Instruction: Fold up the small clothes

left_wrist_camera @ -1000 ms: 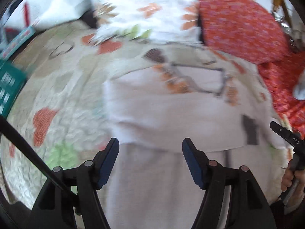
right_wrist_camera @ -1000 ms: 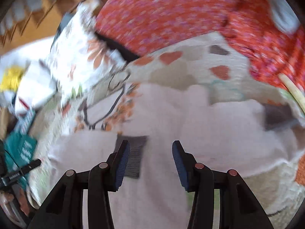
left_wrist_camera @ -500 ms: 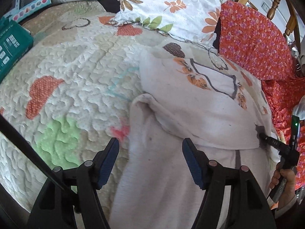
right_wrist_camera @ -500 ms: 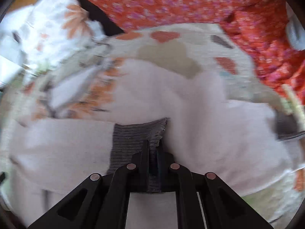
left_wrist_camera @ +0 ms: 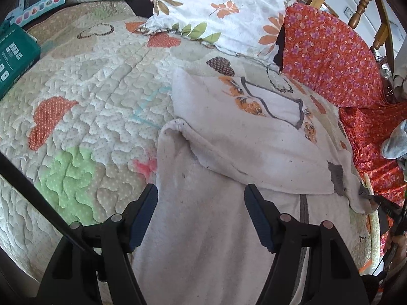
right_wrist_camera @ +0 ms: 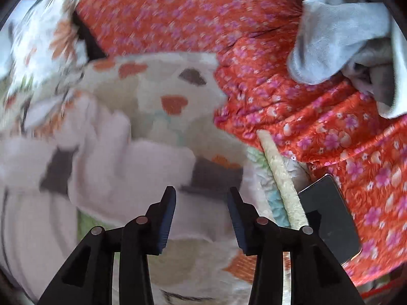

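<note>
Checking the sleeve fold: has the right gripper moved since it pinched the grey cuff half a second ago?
Yes. The right gripper, jaws opening, has left that grey cuff and swung right, toward the phone.

A quilted bed [left_wrist_camera: 84,81] carries a white garment [left_wrist_camera: 244,137] and floral pillow [left_wrist_camera: 229,7].

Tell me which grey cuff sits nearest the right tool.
The cuff just ahead of the right tool, beside the quilt's edge; the other cuff lies far left.

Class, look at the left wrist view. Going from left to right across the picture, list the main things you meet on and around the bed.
Green box → quilt → white garment → red flowered cloth → grey cloth.
</note>
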A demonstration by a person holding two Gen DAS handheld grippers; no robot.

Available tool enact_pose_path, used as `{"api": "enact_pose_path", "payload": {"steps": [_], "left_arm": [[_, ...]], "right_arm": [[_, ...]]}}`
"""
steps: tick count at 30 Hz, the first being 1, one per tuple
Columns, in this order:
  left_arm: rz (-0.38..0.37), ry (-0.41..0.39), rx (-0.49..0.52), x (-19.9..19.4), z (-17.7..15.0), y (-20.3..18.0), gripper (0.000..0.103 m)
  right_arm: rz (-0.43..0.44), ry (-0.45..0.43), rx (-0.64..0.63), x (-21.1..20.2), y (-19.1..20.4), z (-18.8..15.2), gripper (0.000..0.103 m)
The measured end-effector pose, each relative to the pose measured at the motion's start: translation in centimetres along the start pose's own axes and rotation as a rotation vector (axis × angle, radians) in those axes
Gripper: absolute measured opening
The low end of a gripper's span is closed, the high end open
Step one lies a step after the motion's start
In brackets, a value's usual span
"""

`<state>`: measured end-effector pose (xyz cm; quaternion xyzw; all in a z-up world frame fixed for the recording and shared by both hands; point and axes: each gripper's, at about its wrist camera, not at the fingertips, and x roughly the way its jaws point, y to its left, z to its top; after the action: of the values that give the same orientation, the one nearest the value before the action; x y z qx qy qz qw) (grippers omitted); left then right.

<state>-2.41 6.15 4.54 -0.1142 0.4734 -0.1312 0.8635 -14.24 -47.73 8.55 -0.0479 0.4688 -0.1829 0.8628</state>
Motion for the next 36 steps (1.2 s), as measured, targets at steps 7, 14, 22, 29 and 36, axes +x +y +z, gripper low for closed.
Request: {"api": "enact_pose_path", "payload": {"steps": [7, 14, 22, 29, 36], "left_arm": [[0.053, -0.01, 0.02, 0.3, -0.6, 0.0, 0.069], [0.02, -0.029, -0.053, -0.4, 0.1, 1.4, 0.069], [-0.075, -0.068, -0.197, -2.5, 1.2, 3.7, 0.069], [-0.009, -0.155, -0.252, -5.4, 1.8, 6.5, 0.07], [0.078, -0.236, -0.344, -8.6, 2.0, 10.9, 0.07]], "right_arm": [[-0.28, 0.045, -0.395, 6.0, 5.0, -1.1, 0.047], [-0.256, 0.019, -0.011, 4.6, -3.3, 1.4, 0.005], [-0.284, -0.164, 0.563, -4.5, -15.5, 2.7, 0.005], [0.163, -0.268, 0.527, -8.1, -5.1, 7.1, 0.005], [0.553, -0.188, 0.286, -7.0, 17.0, 10.9, 0.005]]}}
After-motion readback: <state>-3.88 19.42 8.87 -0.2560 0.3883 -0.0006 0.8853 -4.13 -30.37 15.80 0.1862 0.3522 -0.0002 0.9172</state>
